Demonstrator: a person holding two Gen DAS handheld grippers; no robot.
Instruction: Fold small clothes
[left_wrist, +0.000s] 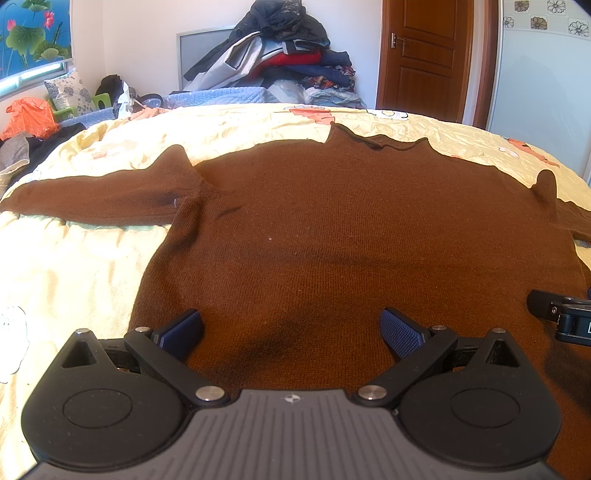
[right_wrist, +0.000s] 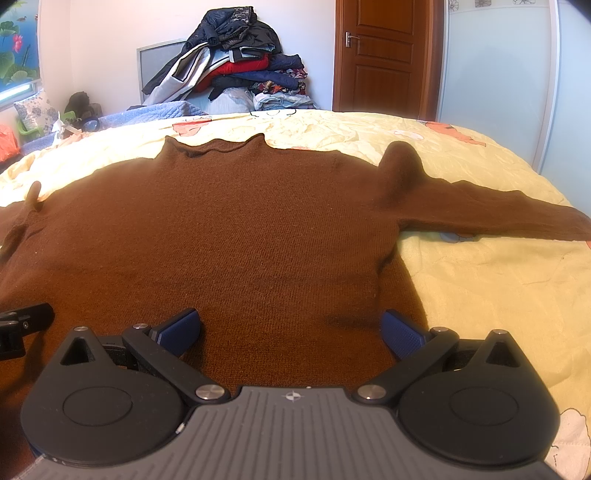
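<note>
The left gripper (left_wrist: 291, 328) is hovering with its blue-padded fingers (left_wrist: 400, 332) spread wide, holding nothing, over the lower body of the brown knitted sweater (left_wrist: 332, 229). The right gripper (right_wrist: 291, 328) is doing the same beside it, jaws parted and empty; each tool's black tip is showing at the edge of the other's view, at 3 o'clock in the left wrist view and 9 o'clock in the right.

The sweater is lying flat and spread out, collar (right_wrist: 214, 147) pointing toward 12 o'clock, one sleeve (left_wrist: 99, 199) stretching to 9 o'clock and the other sleeve (right_wrist: 498, 214) to 3 o'clock. Nothing is lying on it or blocking it.

It is resting on a pale yellow quilt with orange cartoon prints (right_wrist: 480, 288) covering a bed. Beyond the far edge, at 12 o'clock, a tall heap of dark jackets and folded clothes (left_wrist: 280, 51) is leaning against a white wall. A brown wooden door (left_wrist: 424, 55) is standing at 1 o'clock, an orange plastic bag (left_wrist: 29, 118) at 10 o'clock.
</note>
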